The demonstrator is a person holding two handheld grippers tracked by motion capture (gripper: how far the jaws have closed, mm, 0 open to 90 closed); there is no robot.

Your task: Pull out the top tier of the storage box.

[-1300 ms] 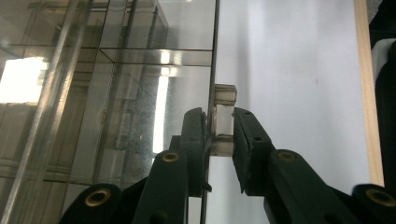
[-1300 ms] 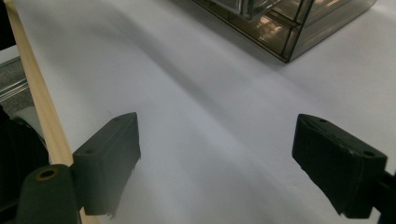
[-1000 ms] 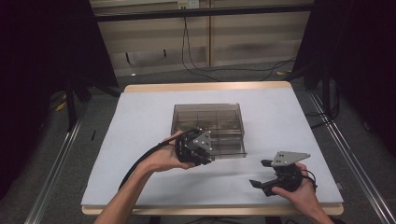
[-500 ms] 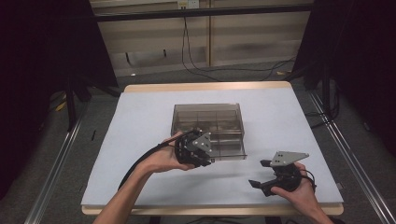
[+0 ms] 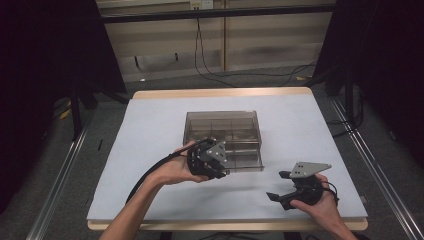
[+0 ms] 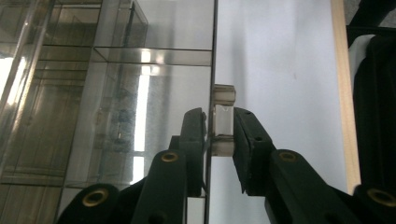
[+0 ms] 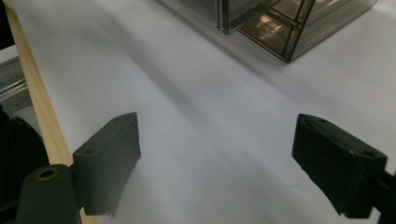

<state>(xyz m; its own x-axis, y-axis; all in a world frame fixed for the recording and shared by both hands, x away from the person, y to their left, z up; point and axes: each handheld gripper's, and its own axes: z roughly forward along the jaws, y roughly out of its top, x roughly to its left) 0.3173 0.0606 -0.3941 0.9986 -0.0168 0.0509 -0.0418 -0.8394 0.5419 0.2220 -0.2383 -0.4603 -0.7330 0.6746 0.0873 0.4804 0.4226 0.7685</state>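
Drawer handle (image 6: 222,122) between left gripper (image 6: 218,135) jaws.

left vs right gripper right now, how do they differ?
The left gripper has its jaws closed on the clear handle of the smoky plastic drawer box; the right gripper holds nothing, jaws spread wide. The left is at the box front; the right hangs apart near the table's front edge. Both are black, hand-held.

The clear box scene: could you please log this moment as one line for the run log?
left tongs: shut on drawer handle | clear box: mid-table | right tongs: open, hanging above the table, holding nothing
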